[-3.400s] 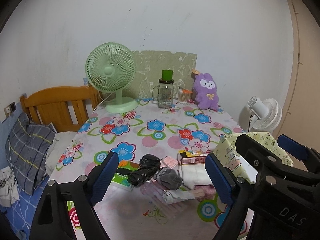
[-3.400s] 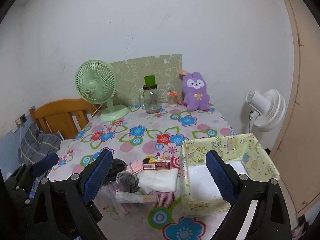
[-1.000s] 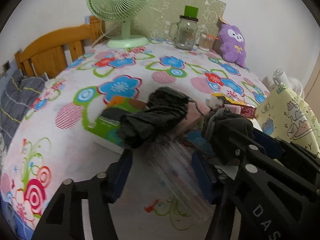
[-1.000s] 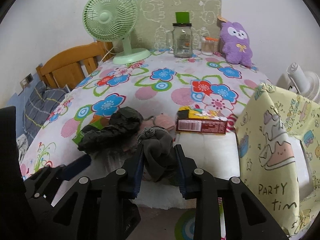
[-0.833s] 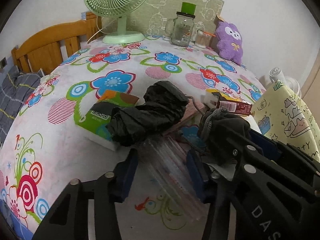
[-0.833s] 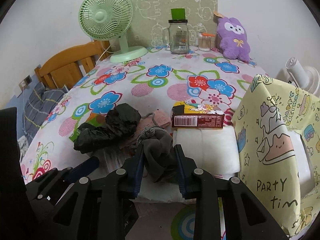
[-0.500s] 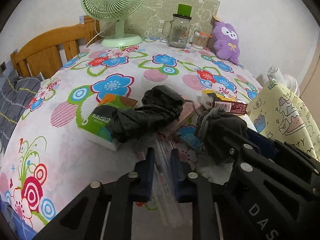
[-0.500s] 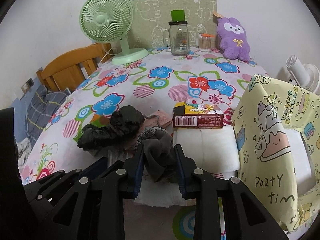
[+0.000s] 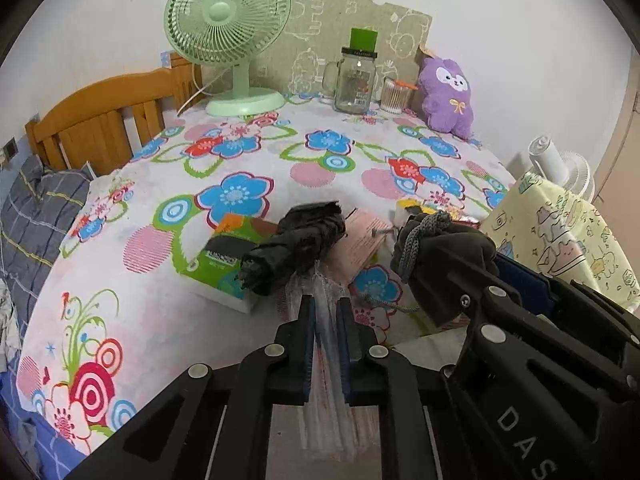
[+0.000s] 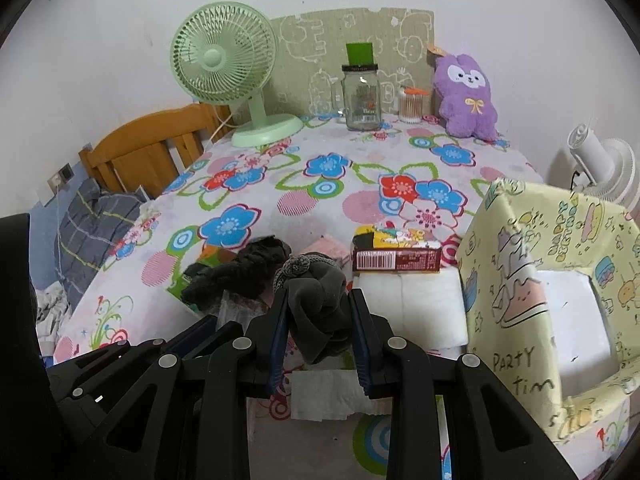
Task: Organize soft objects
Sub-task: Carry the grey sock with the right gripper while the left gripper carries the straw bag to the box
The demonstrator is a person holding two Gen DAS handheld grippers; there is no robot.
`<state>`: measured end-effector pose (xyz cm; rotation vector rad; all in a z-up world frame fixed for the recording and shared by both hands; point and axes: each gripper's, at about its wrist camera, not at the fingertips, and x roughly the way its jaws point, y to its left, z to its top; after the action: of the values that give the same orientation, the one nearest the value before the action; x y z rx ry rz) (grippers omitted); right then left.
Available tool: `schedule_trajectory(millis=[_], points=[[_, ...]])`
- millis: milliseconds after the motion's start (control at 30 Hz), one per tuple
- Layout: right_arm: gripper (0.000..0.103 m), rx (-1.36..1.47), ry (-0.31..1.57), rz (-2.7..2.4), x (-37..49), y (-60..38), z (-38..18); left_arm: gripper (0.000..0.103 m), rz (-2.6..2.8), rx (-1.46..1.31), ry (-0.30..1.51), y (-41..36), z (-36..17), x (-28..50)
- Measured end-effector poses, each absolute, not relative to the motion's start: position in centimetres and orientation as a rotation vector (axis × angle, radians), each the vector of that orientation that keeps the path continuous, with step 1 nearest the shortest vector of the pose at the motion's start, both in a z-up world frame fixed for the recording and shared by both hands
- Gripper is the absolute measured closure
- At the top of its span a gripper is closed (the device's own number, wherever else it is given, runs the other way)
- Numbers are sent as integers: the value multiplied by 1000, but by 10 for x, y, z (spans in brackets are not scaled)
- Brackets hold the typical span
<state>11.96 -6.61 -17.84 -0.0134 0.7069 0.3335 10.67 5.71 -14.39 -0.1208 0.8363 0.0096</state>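
Grippers come first, two of them, black with blue pads. The left gripper (image 9: pixel 325 320) has its jaws pinched tight on one clear plastic bag (image 9: pixel 326 360), crinkled and see-through, which stands up between the pads and hangs below them over the near edge of the table (image 9: pixel 160 320). The right gripper (image 10: pixel 318 320) is clamped on one dark grey sock (image 10: pixel 316 300), a bunched soft wad with a ribbed knit cuff curling out at the top; it sits between the pads above the near part of the table.

Just beyond the left gripper lies one black folded umbrella (image 9: pixel 294 248), wrinkled and slanting, resting on one green tissue pack (image 9: pixel 218 260) and touching one pink packet (image 9: pixel 362 236) to its right. Under and beyond the right gripper is one white foam sheet (image 10: pixel 412 300), and one thin white paper sheet (image 10: pixel 320 396) lies flat below the jaws. On the foam's far edge stands one brown and yellow snack box (image 10: pixel 396 254). At the right stands one yellow patterned box (image 10: pixel 520 280), open at the top with a white inside.

Farther off, against the wall, stand one green desk fan (image 10: pixel 236 80), one glass jar (image 10: pixel 360 96) with a green straw top, one small cup of cotton swabs (image 10: pixel 412 108) and one purple plush toy (image 10: pixel 466 96). One white floor fan (image 10: pixel 600 168) stands off the table's right side, and one wooden headboard (image 10: pixel 148 148) at the left.
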Motion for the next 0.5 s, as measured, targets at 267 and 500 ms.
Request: schedule_trajectory(millis=[267, 500], points=[[71, -9, 680, 312, 111, -70, -157, 95, 23, -109, 782, 56, -120, 98], [71, -1, 643, 301, 100, -77, -138, 95, 26, -84, 734, 50, -99, 90]])
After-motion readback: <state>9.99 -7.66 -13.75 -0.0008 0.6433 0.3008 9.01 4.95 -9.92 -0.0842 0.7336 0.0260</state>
